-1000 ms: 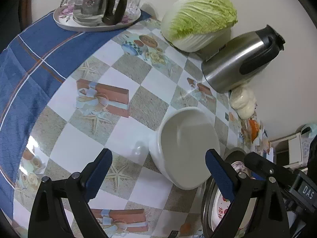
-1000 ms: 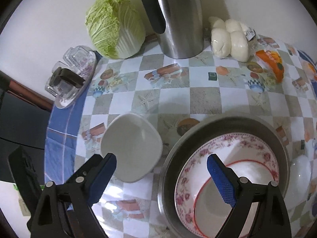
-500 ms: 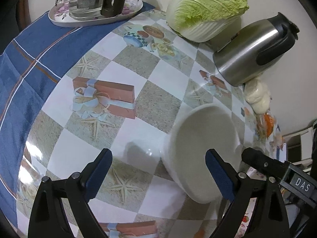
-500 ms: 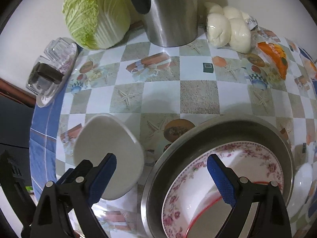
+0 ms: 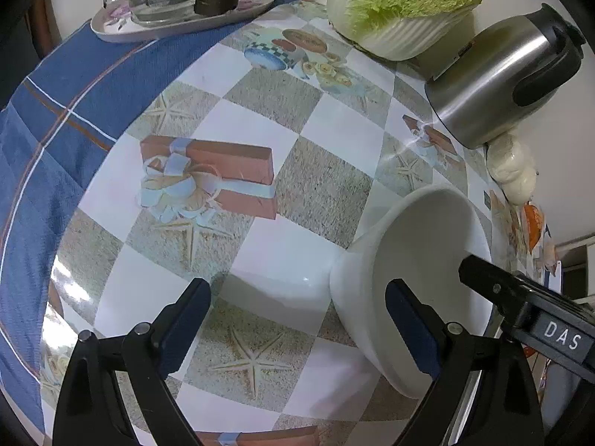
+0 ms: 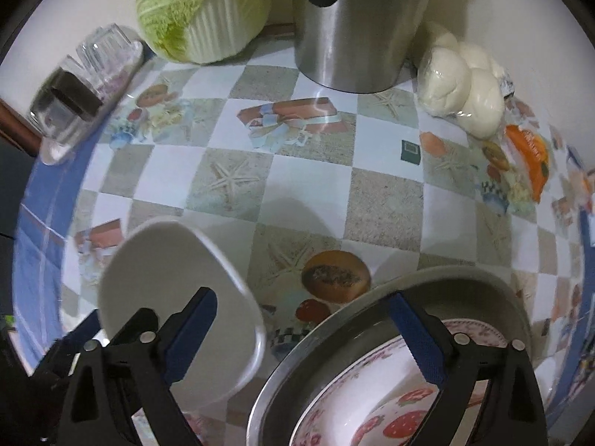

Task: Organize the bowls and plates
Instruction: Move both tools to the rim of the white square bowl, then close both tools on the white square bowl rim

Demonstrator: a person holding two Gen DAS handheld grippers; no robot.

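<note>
While the white bowl [image 5: 420, 290] tips on its side at 4 o'clock in the left wrist view, the left gripper [image 5: 297, 327] hangs spread wide, its right finger [image 5: 412, 330] inside the bowl's mouth; contact unclear. Right gripper [image 6: 305, 327] spread too, nothing between its fingers. In its view the bowl sits at 8 o'clock, the steel basin [image 6: 446, 282] holding a floral plate [image 6: 372, 379] at 5 o'clock. Napa cabbage [image 6: 200, 3] and steel thermos jug [image 6: 357, 26] stand at 12 o'clock, on the checked tablecloth [image 6: 312, 178].
</note>
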